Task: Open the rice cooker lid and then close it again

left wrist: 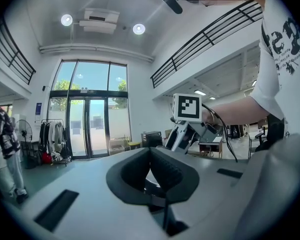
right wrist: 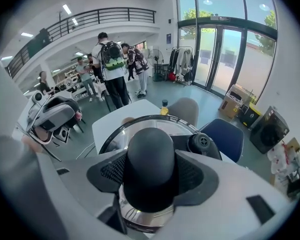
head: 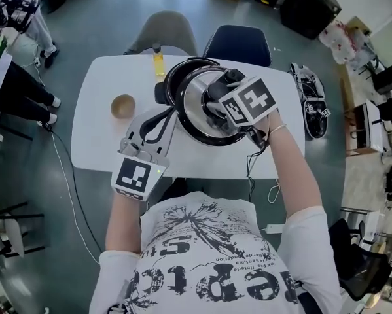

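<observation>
The right gripper (right wrist: 150, 180) clamps the round black knob (right wrist: 150, 151) of the steel-rimmed glass lid (right wrist: 115, 133). Left of the lid, the left gripper (left wrist: 150, 156) has its jaws together, empty.

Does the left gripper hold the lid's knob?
No, the right gripper clamps the black lid knob; the left gripper holds nothing.

Head view: camera on the person's head, faced steeply down, far enough to take in the whole table (head: 97, 110) and the floor around it.
Left gripper view: camera on the left gripper (left wrist: 150, 151), faced level across the room towards glass doors (left wrist: 89, 129).
Right gripper view: camera on the right gripper (right wrist: 151, 171), angled down, very close over the lid (right wrist: 139, 120).
Shared: head and right gripper views both took in table, lid and blue chair (head: 238, 44); head and left gripper views both caught the marker cube (left wrist: 186, 107) on the right gripper.
</observation>
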{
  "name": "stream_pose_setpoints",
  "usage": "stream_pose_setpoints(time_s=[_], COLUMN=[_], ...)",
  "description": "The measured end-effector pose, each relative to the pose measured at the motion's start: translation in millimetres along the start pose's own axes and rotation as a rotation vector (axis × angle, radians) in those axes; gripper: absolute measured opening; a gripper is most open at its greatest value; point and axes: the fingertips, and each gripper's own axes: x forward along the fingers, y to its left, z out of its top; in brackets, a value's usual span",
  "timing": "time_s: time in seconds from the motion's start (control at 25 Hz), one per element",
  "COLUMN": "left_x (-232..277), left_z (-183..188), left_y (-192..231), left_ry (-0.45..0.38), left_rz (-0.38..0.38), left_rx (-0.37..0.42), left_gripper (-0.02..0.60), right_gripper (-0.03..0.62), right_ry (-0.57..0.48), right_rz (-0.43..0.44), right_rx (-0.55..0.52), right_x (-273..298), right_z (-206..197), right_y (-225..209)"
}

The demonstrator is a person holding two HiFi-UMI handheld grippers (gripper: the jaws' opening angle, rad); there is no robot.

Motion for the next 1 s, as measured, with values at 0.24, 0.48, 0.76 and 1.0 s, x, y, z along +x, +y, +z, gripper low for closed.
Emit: stream_pose_setpoints(time_s=[0.24, 0.48, 0.76, 1.0], left_x=[34.7, 59.8, 71.9, 70.1], left_z=[-12.4, -18.7, -16.4, -28.1], left_y=[40.6, 67.6, 80.2, 82.4], left_ry=[0.032, 0.032, 0.011, 0.041], left_rz=[-0.011, -0.034, -0.053, -0.063], left_rx=[0.005, 0.016, 0.022, 0.015], left_gripper=[0.014, 0.014, 0.014, 0.014], right_gripper=[0.293, 0.293, 0.293, 0.293], right_ry=[0.028, 0.047, 0.057, 0.08], right_rz=[-0.002, 0.023, 0.033, 0.023], right_rx=[0.013, 0.027, 0.037, 0.031], right_x=[35.5, 67.9, 82.7, 97.2], right_z=[30.5, 50.9, 59.6, 51.7], right_y=[-30.3, -41.7, -46.2, -41.1])
